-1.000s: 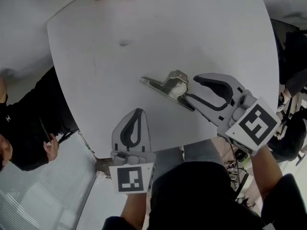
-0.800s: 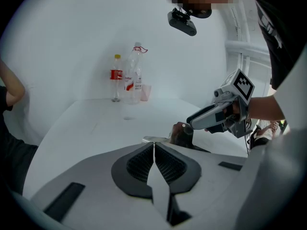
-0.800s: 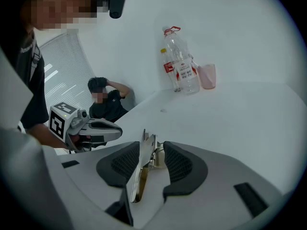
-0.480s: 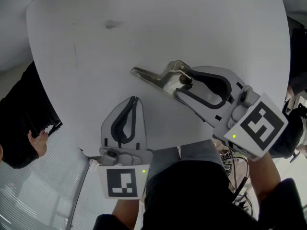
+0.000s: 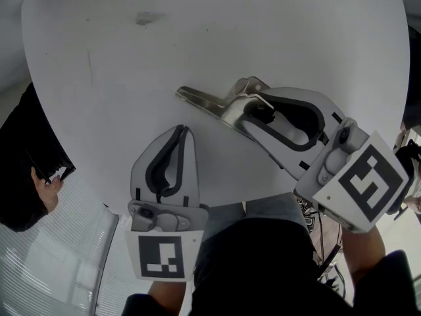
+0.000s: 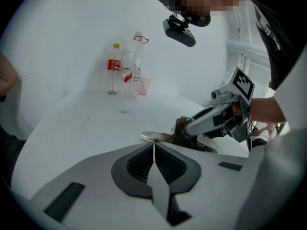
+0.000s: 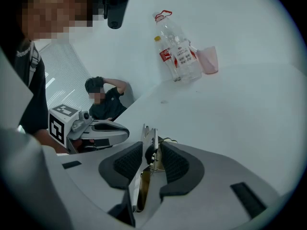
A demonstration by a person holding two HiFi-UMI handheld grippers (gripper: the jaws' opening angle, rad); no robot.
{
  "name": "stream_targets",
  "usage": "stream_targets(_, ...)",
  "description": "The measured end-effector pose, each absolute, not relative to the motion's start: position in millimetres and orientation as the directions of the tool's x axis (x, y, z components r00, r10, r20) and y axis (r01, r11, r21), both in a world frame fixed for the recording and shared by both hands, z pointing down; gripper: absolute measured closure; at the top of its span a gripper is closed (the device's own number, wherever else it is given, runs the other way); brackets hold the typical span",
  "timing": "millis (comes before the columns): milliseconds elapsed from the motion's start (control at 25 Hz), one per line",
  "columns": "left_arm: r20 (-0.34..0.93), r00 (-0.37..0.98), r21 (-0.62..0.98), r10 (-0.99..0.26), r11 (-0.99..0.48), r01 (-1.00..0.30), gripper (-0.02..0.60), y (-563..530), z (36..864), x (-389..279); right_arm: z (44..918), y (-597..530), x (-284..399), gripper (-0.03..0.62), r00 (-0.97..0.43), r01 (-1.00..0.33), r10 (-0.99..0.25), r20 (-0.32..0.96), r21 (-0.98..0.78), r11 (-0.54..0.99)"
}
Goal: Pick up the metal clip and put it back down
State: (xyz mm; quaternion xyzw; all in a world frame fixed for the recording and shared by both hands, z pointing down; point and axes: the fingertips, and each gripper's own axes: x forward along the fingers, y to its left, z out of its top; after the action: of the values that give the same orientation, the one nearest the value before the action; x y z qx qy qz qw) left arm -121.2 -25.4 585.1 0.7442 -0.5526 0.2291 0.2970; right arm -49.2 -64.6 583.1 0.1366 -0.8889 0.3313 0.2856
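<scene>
Both jaws of the right gripper (image 5: 252, 108) have just been closing onto the metal clip (image 5: 204, 101), so lifting seems next; the near left gripper (image 5: 179, 134) rests pressed together, empty.

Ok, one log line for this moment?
right hand-held gripper: jaws just closing on clip | clip: on table | left hand-held gripper: shut, empty

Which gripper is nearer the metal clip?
Right. The right gripper has just been closing its fingers on the metal clip; the left gripper is apart, near its tip.
</scene>
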Motion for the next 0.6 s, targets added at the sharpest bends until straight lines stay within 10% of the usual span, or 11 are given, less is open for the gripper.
stream_targets(600,0.664,0.306,0.200,-0.682,-0.231,-0.952,0.560,-31.3,584.7,-120.9,581.7,-65.2,-53.3,0.499,-0.802,-0.443,-0.041,0.596,-0.548,0.709)
